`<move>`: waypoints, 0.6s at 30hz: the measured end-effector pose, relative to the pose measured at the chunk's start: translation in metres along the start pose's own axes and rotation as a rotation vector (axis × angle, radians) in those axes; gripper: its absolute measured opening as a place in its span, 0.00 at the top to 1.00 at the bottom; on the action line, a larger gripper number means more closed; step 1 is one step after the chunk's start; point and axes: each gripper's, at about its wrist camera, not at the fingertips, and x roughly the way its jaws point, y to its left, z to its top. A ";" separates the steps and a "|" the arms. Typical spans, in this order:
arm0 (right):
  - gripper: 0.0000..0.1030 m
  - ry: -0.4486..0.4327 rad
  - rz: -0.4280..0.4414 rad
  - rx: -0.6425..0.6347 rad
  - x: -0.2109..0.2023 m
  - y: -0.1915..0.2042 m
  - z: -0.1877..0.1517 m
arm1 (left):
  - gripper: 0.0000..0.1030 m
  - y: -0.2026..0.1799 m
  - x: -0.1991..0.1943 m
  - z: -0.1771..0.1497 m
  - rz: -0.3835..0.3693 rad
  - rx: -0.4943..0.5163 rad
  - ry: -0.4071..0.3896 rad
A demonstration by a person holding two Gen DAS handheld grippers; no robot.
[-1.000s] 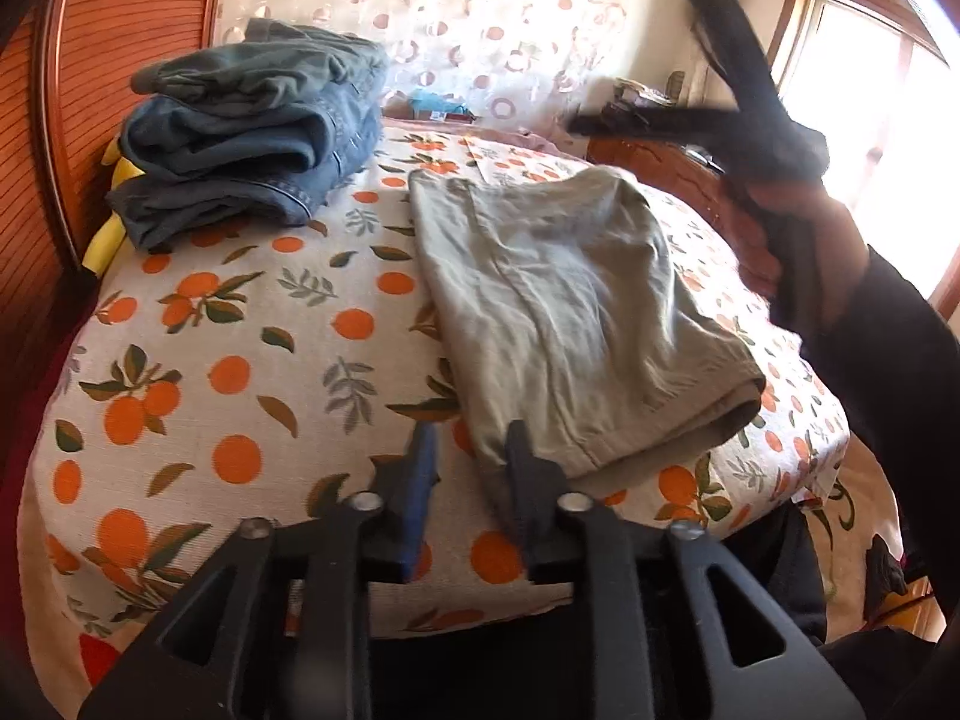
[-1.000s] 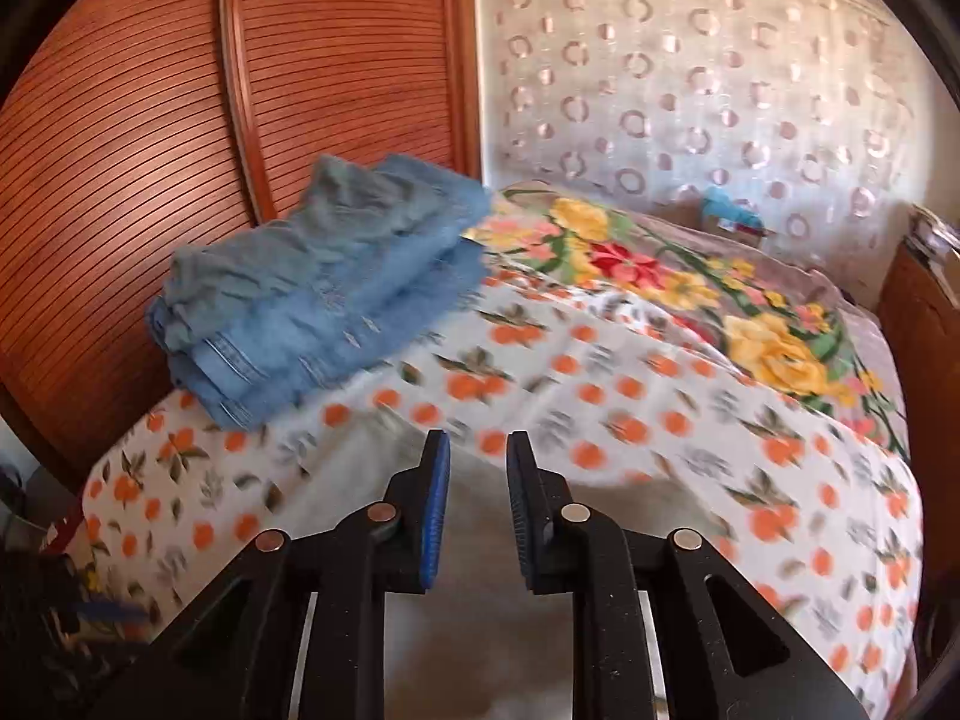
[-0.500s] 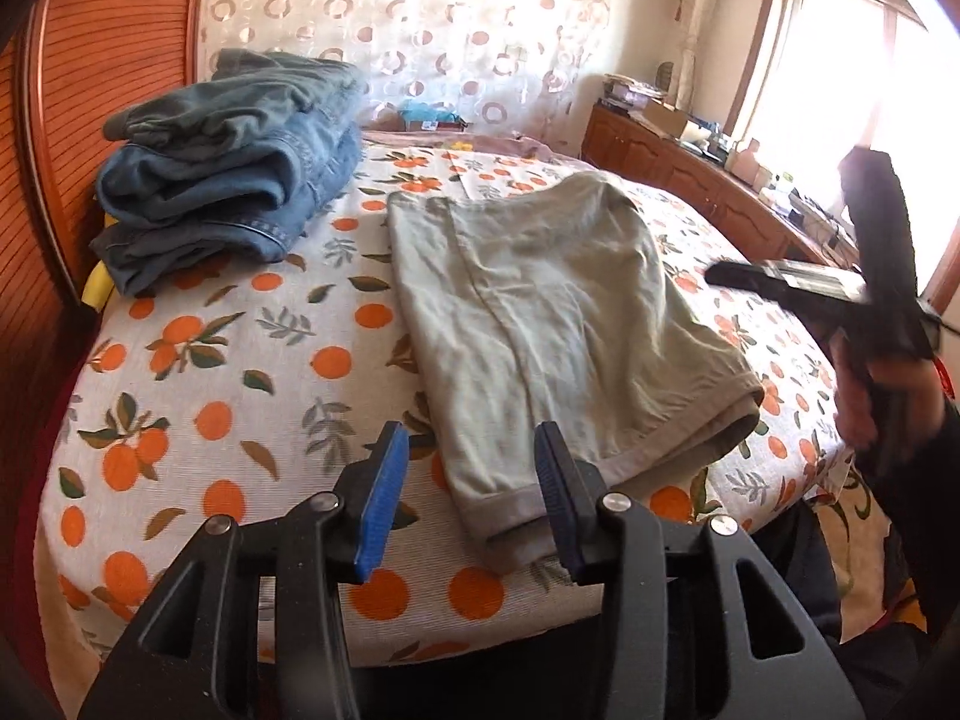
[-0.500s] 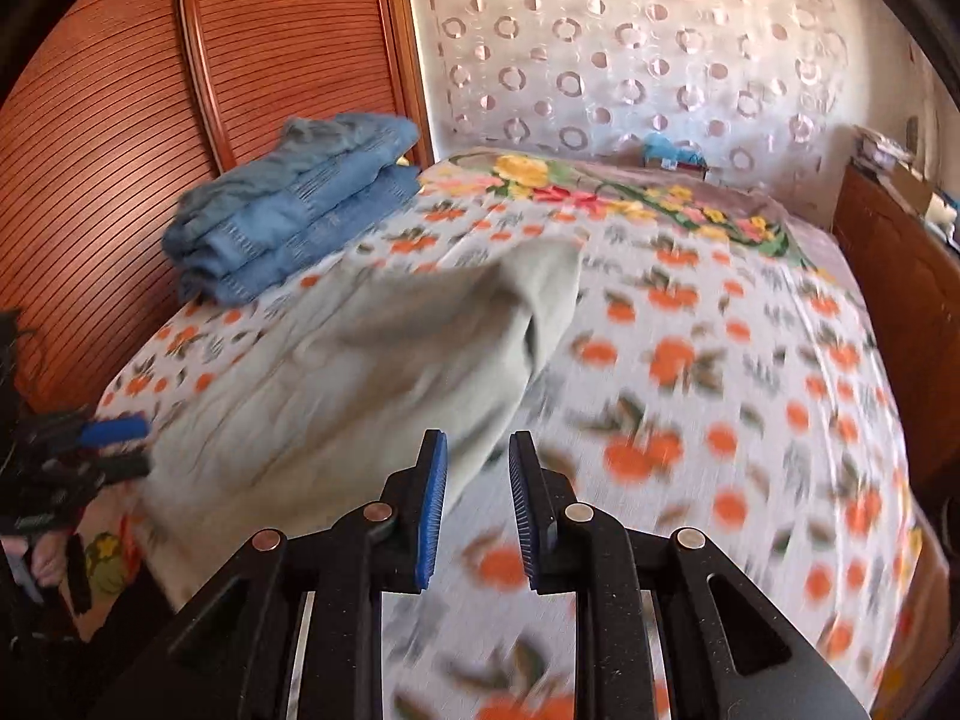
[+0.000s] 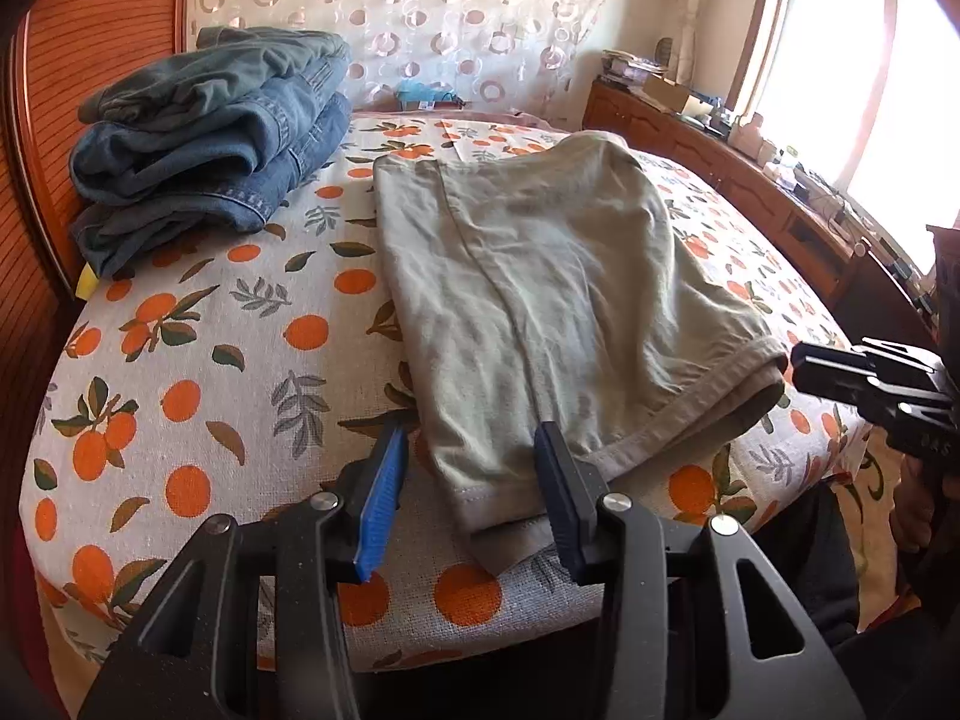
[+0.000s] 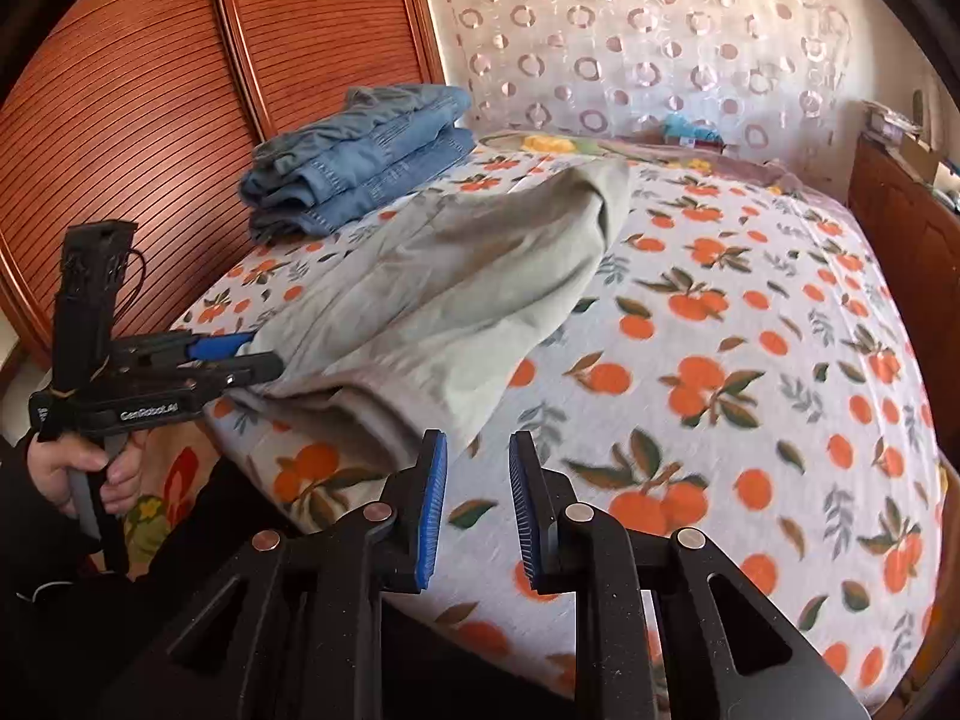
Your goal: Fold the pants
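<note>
Khaki pants [image 5: 540, 300] lie folded on the bed, hem ends toward me; they also show in the right wrist view [image 6: 456, 288]. My left gripper [image 5: 465, 498] is open, its fingers straddling the near left hem corner, empty. It also appears in the right wrist view [image 6: 252, 357] at that hem. My right gripper [image 6: 477, 510] is open and empty, just off the pants' near right hem corner. In the left wrist view its black body [image 5: 870, 384] shows at the right edge beside the hem.
A stack of folded blue jeans [image 5: 210, 138] sits at the back left of the bed [image 5: 180, 360] by a wooden headboard [image 6: 150, 90]. A wooden cabinet [image 5: 750, 180] with clutter runs along the right under a window.
My left gripper opened wider and came down around the hem corner. My right gripper swung down from above the bed to the pants' right hem corner.
</note>
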 end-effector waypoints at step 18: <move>0.97 -0.007 0.012 -0.053 0.021 0.011 0.002 | 0.56 -0.001 0.000 -0.001 0.007 0.019 -0.011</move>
